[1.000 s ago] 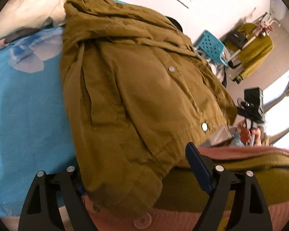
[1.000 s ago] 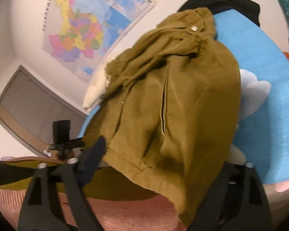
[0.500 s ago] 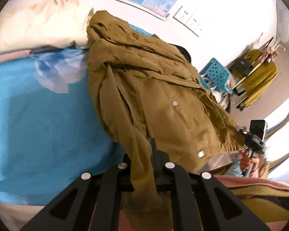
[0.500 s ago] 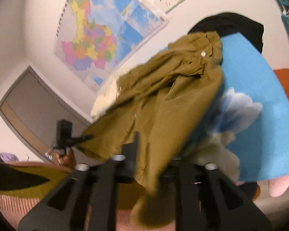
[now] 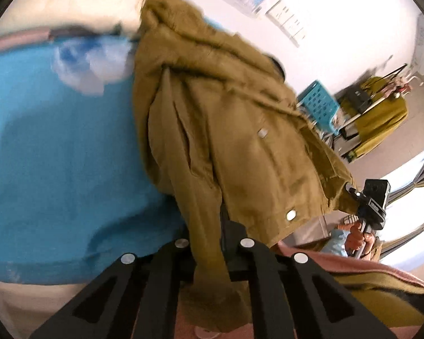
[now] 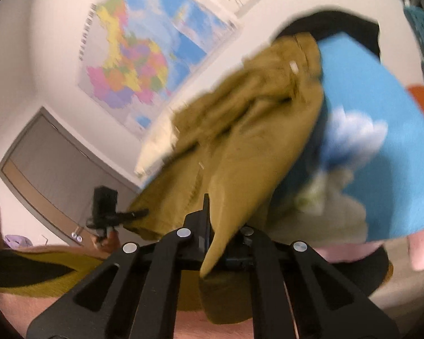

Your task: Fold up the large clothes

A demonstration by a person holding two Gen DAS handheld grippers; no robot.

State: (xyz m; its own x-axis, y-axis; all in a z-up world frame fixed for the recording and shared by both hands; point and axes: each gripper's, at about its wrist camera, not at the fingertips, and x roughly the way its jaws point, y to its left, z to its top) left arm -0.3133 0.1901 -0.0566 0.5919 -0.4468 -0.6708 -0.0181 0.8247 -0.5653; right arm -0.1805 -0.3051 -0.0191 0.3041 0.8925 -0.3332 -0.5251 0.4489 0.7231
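Jacket (image 5: 234, 130) hem (olive) pinched inside both claws.

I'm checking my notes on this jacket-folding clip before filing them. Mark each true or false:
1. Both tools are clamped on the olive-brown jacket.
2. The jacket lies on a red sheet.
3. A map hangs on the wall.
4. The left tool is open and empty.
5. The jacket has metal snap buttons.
1. True: the left tool and the right tool each pinch the olive-brown jacket.
2. False: it lies on a blue sheet.
3. True: a colourful map hangs there.
4. False: it is shut on jacket fabric.
5. True: a snap button shows near the hem.
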